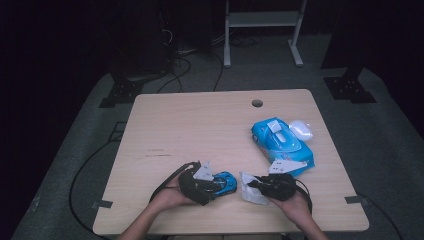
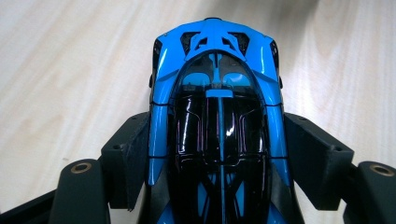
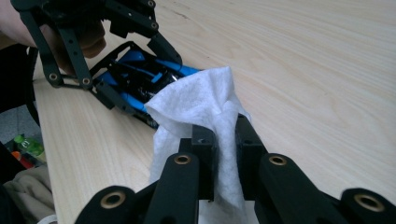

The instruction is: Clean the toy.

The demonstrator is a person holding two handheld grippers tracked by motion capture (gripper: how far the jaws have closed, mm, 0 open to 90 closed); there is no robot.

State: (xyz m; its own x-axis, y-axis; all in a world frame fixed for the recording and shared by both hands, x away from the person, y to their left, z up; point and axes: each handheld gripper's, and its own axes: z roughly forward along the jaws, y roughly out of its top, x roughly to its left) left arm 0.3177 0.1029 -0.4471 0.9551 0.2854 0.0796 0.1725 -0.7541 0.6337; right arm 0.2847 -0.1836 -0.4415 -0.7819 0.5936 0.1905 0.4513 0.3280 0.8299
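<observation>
Setup done, wiping itself apparently not yet begun. Blue and black toy sports car (image 2: 217, 116) clamped by its flanks between the jaws of the left gripper (image 1: 212, 184), resting on the wooden table (image 1: 200, 130) near the front edge. White wet wipe (image 3: 201, 112) pinched in the nearly closed jaws of the right gripper (image 3: 222, 144), a loose fold standing up beyond the pads (image 3: 204, 140). Wipe close beside the car's end in the high view, touching or just short of it (hard to tell from any view). Blue wet-wipe pack (image 1: 282, 142) lying farther back on the right side of the table, its flap up, a white lid or pad (image 1: 301, 130) just beside it.

Judged progress: early to middle. Wipe drawn and gripped, car secured and steadied. Left to do: bring the wipe onto the glossy roof and sides, rub across them, perhaps turn the car for the far side, then set both down. No streaks or damp marks visible on the bodywork to show cleaning under way.
</observation>
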